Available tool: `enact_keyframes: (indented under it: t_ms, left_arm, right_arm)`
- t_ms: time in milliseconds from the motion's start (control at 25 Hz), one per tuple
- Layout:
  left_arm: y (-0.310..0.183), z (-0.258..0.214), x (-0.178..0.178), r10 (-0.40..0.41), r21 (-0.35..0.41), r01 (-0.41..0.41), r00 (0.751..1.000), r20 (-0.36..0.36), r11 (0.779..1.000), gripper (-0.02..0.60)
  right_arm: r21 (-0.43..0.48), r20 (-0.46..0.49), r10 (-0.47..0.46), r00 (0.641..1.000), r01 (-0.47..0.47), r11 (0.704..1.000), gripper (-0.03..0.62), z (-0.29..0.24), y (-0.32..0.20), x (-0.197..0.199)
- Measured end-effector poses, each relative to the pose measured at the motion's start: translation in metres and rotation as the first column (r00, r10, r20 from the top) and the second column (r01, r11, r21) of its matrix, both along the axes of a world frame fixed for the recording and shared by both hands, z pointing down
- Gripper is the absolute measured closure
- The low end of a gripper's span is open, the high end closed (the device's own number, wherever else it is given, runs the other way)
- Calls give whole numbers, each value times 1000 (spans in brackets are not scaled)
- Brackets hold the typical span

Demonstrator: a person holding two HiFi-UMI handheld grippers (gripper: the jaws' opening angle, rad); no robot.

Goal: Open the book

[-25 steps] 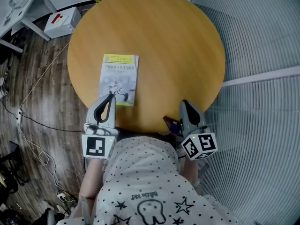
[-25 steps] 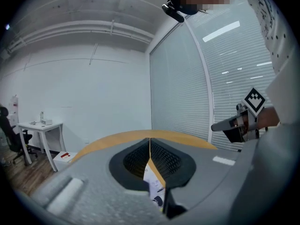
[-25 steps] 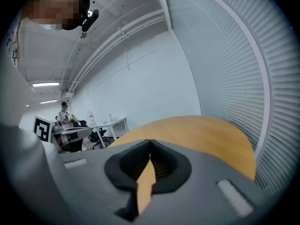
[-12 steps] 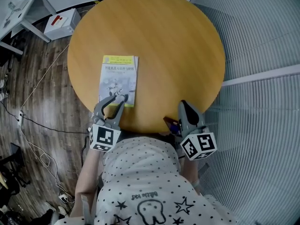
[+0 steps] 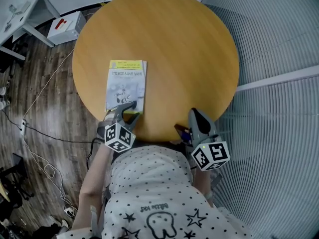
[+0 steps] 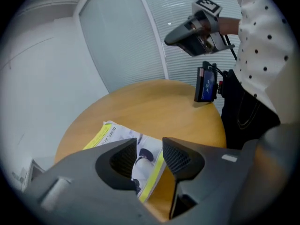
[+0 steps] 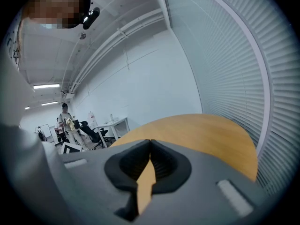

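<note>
A closed book with a yellow-and-white cover lies flat on the left part of the round wooden table. My left gripper points steeply down at the book's near edge, its jaws opening. In the left gripper view the book and its near right corner show in the gap of the left gripper, and the pads are apart from it. My right gripper hovers over the table's near edge, shut and empty; it looks shut too in its own view.
A small dark device with a blue screen hangs at the table's near edge beside the right gripper. A white box and cables lie on the wooden floor to the left. Slatted blinds stand along the right.
My left gripper has sunk and moved forward to the book's near edge, rolled, and its jaws have gone from shut to wide apart. The right gripper has kept still.
</note>
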State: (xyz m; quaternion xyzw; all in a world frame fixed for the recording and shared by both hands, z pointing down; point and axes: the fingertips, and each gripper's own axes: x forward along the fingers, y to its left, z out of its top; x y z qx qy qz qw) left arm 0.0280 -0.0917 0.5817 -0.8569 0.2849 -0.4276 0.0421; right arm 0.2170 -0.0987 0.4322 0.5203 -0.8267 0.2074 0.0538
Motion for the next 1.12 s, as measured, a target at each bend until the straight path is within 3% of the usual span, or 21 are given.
enact_keyframes:
  t_ms: [320,560,680,840,1120]
  left_arm:
    - [10,51,4,105,-118,-93,989,103,989,383]
    - [8,55,9,103,-149,-87,989,102,985,380]
    - [8,49,8,84,-173,-71,994,70,982,388]
    - [7,33,6,15,-208,-21,999,-29,978,428]
    - [1,13,-6,-134,-216,96,977,-168,972,502]
  right_arm:
    - [-1,-3,13,1000,-13,1000,591,-2,4,2]
    - [0,-2,17,1000,-17,1000,591,-6,4,2]
    - [2,3,16,1000,-16,1000,591,-8,2,1]
    - [3,2,14,1000,-14,1000,591,-10,0,0]
    - [8,4,16,1000,-16,1000,591,-9,4,-2]
